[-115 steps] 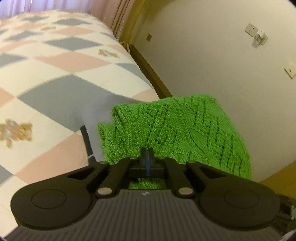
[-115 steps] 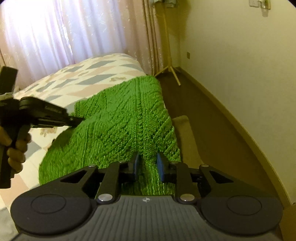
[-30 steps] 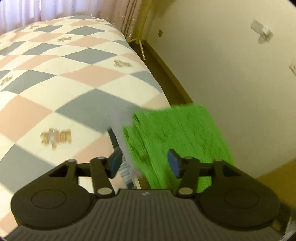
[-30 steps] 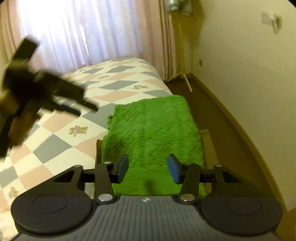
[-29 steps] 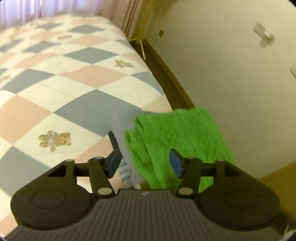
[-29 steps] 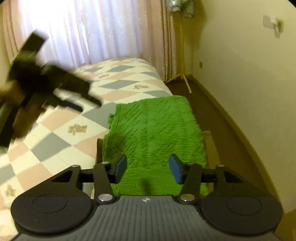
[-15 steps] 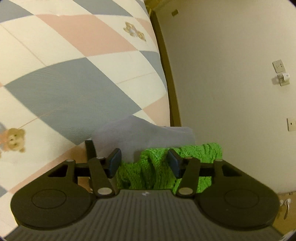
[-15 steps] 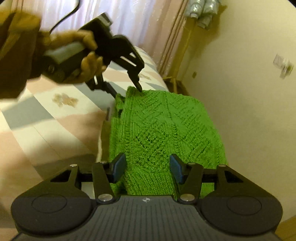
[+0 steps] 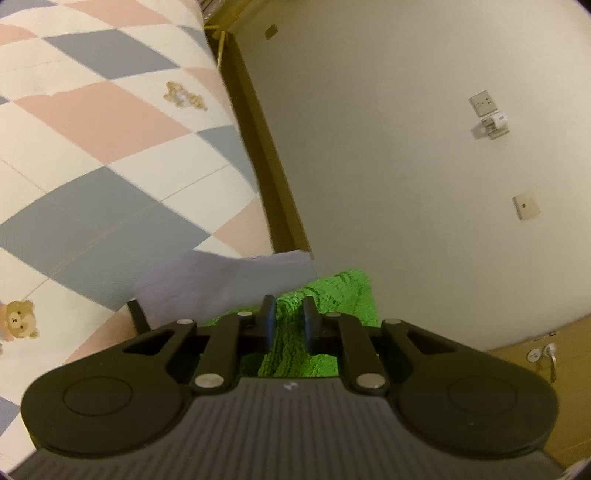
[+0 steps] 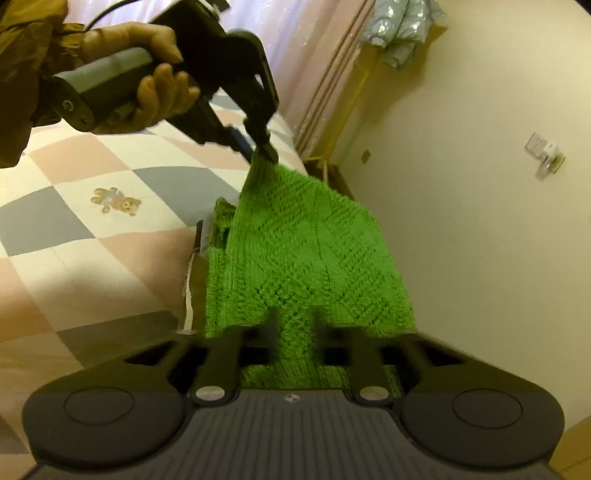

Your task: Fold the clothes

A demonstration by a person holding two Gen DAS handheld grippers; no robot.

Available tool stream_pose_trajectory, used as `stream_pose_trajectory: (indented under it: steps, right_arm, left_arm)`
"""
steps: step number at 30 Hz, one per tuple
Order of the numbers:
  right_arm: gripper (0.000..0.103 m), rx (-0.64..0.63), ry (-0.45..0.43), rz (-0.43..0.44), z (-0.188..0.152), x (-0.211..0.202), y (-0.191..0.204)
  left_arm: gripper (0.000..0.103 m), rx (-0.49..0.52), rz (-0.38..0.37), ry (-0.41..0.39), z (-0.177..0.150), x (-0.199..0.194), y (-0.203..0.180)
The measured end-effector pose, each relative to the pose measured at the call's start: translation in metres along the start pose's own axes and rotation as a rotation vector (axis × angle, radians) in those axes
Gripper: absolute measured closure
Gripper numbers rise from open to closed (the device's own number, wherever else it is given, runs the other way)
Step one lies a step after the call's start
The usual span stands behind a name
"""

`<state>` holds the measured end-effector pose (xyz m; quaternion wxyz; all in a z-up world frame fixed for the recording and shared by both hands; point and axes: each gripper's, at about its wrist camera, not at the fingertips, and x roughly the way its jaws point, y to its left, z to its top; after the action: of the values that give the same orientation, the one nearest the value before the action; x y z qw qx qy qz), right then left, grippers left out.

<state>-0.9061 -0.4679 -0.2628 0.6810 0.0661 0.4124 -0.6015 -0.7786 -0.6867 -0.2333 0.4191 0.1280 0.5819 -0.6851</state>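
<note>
A green knitted sweater [image 10: 306, 251] lies folded on a low stand beside the bed. In the right wrist view a hand [image 10: 155, 88] holds my left gripper [image 10: 263, 152], which is shut on the sweater's far corner and lifts it into a peak. My right gripper [image 10: 295, 328] is shut on the near edge, with knit filling the gap between its fingers. In the left wrist view my left gripper [image 9: 287, 321] pinches a thick fold of the green sweater [image 9: 332, 291]. A pale grey-lilac garment [image 9: 221, 280] lies under and beyond it.
The bed's chequered quilt [image 10: 92, 251] with bear prints fills the left. A dark frame edge [image 10: 198, 236] stands between bed and sweater. The cream wall [image 10: 480, 240] runs close on the right. A pale jacket [image 10: 400, 27] hangs on a stand by the curtain. A wooden cabinet [image 9: 546, 354] is at lower right.
Both grippers were open above the folded sweater half a second ago. Each has since closed on the knit, and the left one has raised the far corner.
</note>
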Motion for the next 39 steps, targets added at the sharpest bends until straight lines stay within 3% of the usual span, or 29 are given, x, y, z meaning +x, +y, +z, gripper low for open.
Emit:
stream_pose_trajectory:
  steps: [8,9,10,11,13,14,18,21,26,28,29,31,33,36,39]
  right_arm:
    - [0.062,-0.141,0.042,-0.072,-0.007,0.032,0.044]
    - [0.065,-0.168,0.045,-0.085,-0.009,0.036,0.048]
    - [0.076,-0.199,0.051,-0.107,-0.012,0.039,0.051]
    - [0.08,-0.206,0.059,-0.113,-0.014,0.041,0.051]
    - [0.097,-0.169,0.036,-0.087,-0.013,0.036,0.042]
    - [0.097,-0.151,0.021,-0.081,-0.012,0.031,0.038]
    - [0.097,-0.091,-0.042,-0.036,-0.003,-0.002,0.016]
    - [0.097,-0.087,-0.056,0.007,-0.003,-0.018,0.01]
    - [0.095,-0.115,0.038,0.062,-0.013,0.017,0.032]
    - [0.093,-0.126,0.052,0.052,-0.015,0.023,0.035]
    - [0.09,-0.123,0.053,0.05,-0.014,0.023,0.035]
    - [0.069,-0.093,0.057,0.071,-0.01,0.016,0.03]
    - [0.059,-0.06,0.042,0.093,-0.006,0.004,0.021]
    - [0.059,0.035,0.001,0.137,-0.003,-0.017,-0.006]
    - [0.062,0.165,-0.03,0.164,-0.005,-0.036,-0.044]
  left_arm:
    - [0.09,-0.051,0.022,0.023,0.0,0.021,0.024]
    - [0.09,-0.05,0.023,0.024,0.0,0.021,0.026]
    - [0.09,-0.047,0.021,0.024,0.0,0.022,0.027]
    - [0.09,-0.042,0.018,0.024,-0.001,0.022,0.027]
    - [0.092,-0.02,0.007,0.02,-0.001,0.018,0.025]
    - [0.092,-0.002,-0.001,0.012,-0.001,0.014,0.021]
    - [0.092,0.078,-0.032,-0.033,-0.008,-0.014,0.011]
    - [0.092,0.114,-0.01,-0.055,-0.014,-0.029,0.019]
    - [0.092,0.077,0.096,-0.004,-0.016,0.012,0.052]
    - [0.091,0.099,0.098,-0.011,-0.016,0.022,0.053]
    - [0.091,0.134,0.105,-0.029,-0.015,0.022,0.047]
    - [0.091,0.221,0.127,-0.052,-0.018,0.021,0.032]
    - [0.09,0.277,0.143,-0.068,-0.021,0.021,0.024]
    - [0.086,0.263,0.171,-0.093,-0.02,0.01,0.031]
    - [0.09,0.223,0.215,-0.181,-0.02,-0.021,0.033]
